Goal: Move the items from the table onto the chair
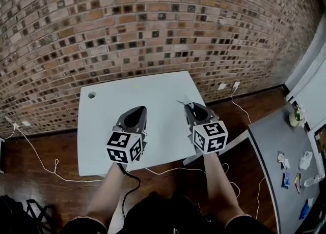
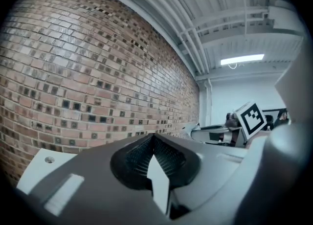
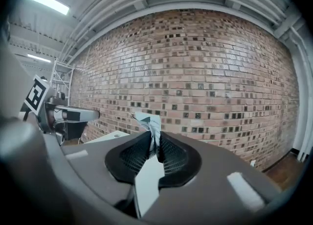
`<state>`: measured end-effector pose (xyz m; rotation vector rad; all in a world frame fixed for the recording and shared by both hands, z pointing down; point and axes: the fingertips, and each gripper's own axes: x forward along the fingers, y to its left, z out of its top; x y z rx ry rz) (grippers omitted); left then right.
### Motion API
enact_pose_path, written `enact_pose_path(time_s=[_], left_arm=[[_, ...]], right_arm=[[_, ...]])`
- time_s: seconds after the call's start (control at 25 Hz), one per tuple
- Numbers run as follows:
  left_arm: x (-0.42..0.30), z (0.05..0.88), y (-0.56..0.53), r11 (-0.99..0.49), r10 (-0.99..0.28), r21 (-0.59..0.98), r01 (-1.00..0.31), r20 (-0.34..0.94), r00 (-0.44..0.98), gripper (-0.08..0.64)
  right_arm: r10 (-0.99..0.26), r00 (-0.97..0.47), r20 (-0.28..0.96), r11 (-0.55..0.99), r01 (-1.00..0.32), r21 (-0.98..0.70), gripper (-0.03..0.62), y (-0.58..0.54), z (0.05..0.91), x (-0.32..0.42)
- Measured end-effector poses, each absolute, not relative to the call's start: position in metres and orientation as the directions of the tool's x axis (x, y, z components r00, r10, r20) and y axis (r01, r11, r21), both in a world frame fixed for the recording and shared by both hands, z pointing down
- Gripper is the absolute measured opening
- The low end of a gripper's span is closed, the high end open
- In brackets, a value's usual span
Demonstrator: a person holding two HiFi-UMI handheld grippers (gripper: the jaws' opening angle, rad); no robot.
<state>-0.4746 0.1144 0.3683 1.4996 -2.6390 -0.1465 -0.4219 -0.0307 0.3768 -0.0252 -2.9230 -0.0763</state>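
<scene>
Head view, with both gripper views. The left gripper (image 1: 138,111) is raised over the white table (image 1: 102,141), its jaws pressed together with nothing between them, as the left gripper view confirms (image 2: 154,137). The right gripper (image 1: 190,107), at 3 o'clock from the left one, pinches a small pale packet (image 1: 184,104) above the table's right edge. In the right gripper view the packet (image 3: 148,121) stands upright between the ribbed pads, crumpled, with its upper end projecting beyond the jaw tips toward 12 o'clock. Its print is too small to read. The legible markings are the black-and-white square codes on the left cube (image 1: 125,147) and the right cube (image 1: 210,136), which carry no letters. A round hole (image 1: 91,95) lies at 10 o'clock on the tabletop. A brick wall (image 1: 153,24) fills the field from 9 to 2 o'clock. A white cable (image 1: 43,163) trails over the wooden floor (image 1: 30,177) at 8 o'clock. A grey counter (image 1: 270,146) bearing small blurred objects lies at 4 o'clock.
</scene>
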Motion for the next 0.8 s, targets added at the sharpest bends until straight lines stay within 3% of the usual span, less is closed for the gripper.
enact_pose_path(time_s=[0.4, 0.8], left_arm=[[-0.443, 0.358, 0.089, 0.406, -0.913, 0.13, -0.904, 0.007, -0.409, 0.011], [-0.334, 0.359, -0.038, 0.122, -0.992, 0.134, -0.983, 0.005, -0.123, 0.011]], right_arm=[[-0.039, -0.985, 0.169, 0.998, -0.03, 0.059, 0.049, -0.03, 0.355, -0.379], [-0.317, -0.938, 0.14, 0.948, -0.31, 0.073, 0.049, -0.13, 0.339, -0.242]])
